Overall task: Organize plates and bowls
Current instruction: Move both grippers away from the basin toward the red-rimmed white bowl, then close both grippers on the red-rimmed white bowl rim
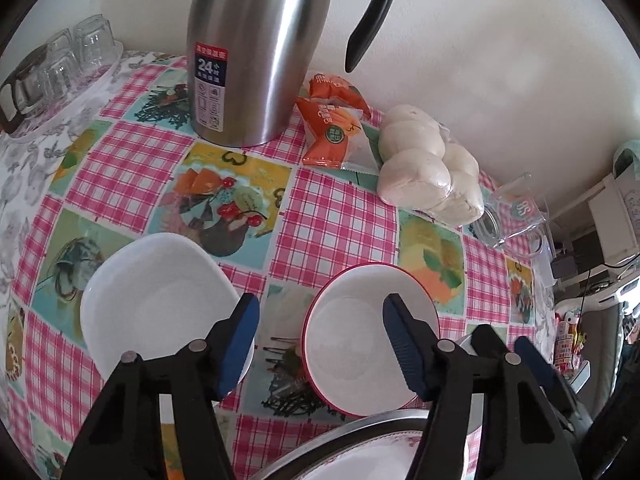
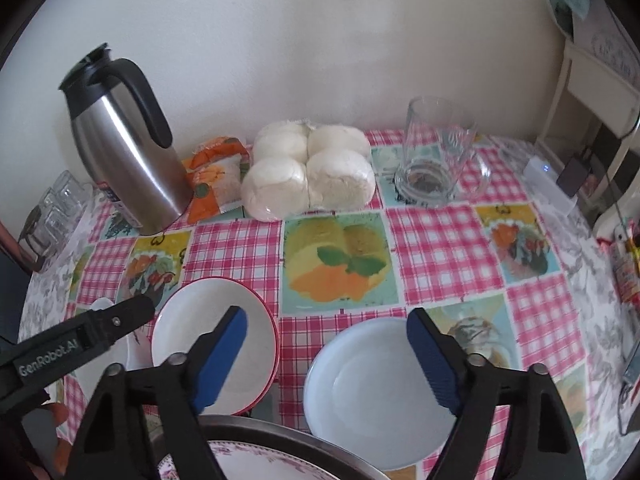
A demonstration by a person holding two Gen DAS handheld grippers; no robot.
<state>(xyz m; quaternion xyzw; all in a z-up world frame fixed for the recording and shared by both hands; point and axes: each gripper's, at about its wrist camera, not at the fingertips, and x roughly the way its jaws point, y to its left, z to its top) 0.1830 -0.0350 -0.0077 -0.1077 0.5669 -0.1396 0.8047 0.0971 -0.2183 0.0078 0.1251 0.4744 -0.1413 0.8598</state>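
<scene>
A red-rimmed white bowl (image 1: pixel 360 340) (image 2: pixel 208 332) sits on the checked tablecloth, with a white squarish bowl (image 1: pixel 156 300) (image 2: pixel 102 306) to its left and a pale round plate (image 2: pixel 372 392) to its right. My left gripper (image 1: pixel 322 302) is open above the red-rimmed bowl's left rim. One finger hangs over that bowl and the other over the white bowl's edge. My right gripper (image 2: pixel 326 314) (image 1: pixel 508 344) is open, spanning the gap between the red-rimmed bowl and the pale plate, touching neither. A floral plate (image 2: pixel 256 462) (image 1: pixel 360 464) lies in a metal pan (image 2: pixel 280 426) at the near edge.
Along the wall stand a steel thermos jug (image 1: pixel 256 52) (image 2: pixel 128 152), orange snack packets (image 1: pixel 336 124) (image 2: pixel 216 176), a bag of white buns (image 1: pixel 424 164) (image 2: pixel 312 168) and a glass mug (image 2: pixel 436 152) (image 1: pixel 508 216). Upturned glasses (image 1: pixel 60 64) (image 2: pixel 56 208) crowd the far left. A white box (image 2: pixel 548 184) sits by the right edge.
</scene>
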